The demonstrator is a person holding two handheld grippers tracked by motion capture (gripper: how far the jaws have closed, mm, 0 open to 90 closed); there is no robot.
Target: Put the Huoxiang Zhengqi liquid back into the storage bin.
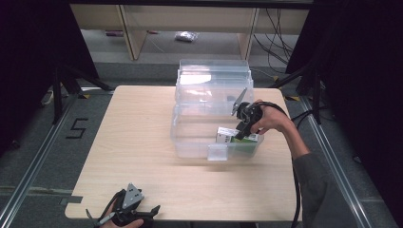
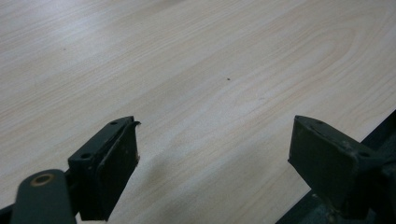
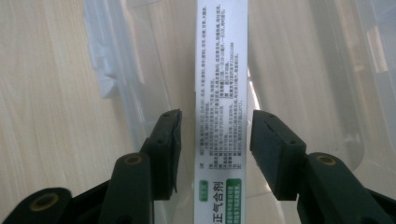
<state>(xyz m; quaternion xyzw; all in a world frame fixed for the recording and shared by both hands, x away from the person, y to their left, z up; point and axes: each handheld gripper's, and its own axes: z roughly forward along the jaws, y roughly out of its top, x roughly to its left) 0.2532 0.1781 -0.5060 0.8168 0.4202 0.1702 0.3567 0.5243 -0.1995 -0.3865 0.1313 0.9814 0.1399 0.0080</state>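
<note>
A long white and green carton [image 3: 221,56] with printed text lies inside a clear plastic bin [image 3: 116,70]. My right gripper [image 3: 215,123] is open, one jaw on each side of the carton, with a narrow gap on both sides. From the high view, the carton [image 1: 225,134] rests at the bin's [image 1: 190,137] front right, and the right gripper [image 1: 240,133] reaches down into it from the right. My left gripper [image 1: 149,214] sits at the table's front edge, open, and the left gripper [image 2: 215,140] holds nothing over bare wood.
The bin's clear lid [image 1: 214,80] stands open behind it, towards the far edge. The light wooden table [image 1: 133,142] stretches wide to the left of the bin. A dark drop runs along the table edge [image 2: 378,128] beside my left gripper's right jaw.
</note>
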